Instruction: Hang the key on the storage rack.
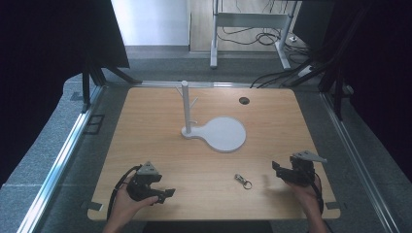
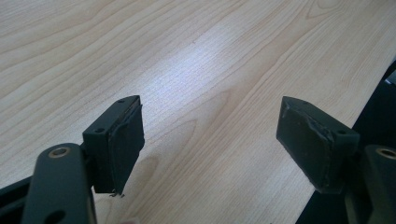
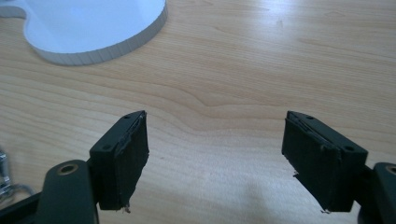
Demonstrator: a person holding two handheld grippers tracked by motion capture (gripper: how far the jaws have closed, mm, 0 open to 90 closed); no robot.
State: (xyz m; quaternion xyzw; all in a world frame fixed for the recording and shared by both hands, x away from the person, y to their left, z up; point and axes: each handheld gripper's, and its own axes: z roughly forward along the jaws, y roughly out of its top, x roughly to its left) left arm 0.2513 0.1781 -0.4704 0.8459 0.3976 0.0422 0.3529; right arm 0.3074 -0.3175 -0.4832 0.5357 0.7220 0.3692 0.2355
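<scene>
A small metal key ring with a clasp [image 1: 243,180] lies on the wooden table [image 1: 160,160] near the front, between my two grippers; its edge shows at the left border [image 3: 3,179] of the right gripper view. A white stand with a pegged post [image 1: 186,108] and a flat round base [image 1: 224,134] sits mid-table; part of that base [image 3: 88,28] shows in the right gripper view. My left gripper [image 1: 167,193] is held at the front left, open and empty [image 2: 210,144]. My right gripper [image 1: 275,167] is at the front right, open and empty [image 3: 217,158].
A round cable hole [image 1: 244,100] sits near the table's far right corner. Dark curtains flank both sides. A desk frame and cables [image 1: 252,29] stand on the floor beyond. The table's front edge [image 2: 345,126] runs close by the left gripper.
</scene>
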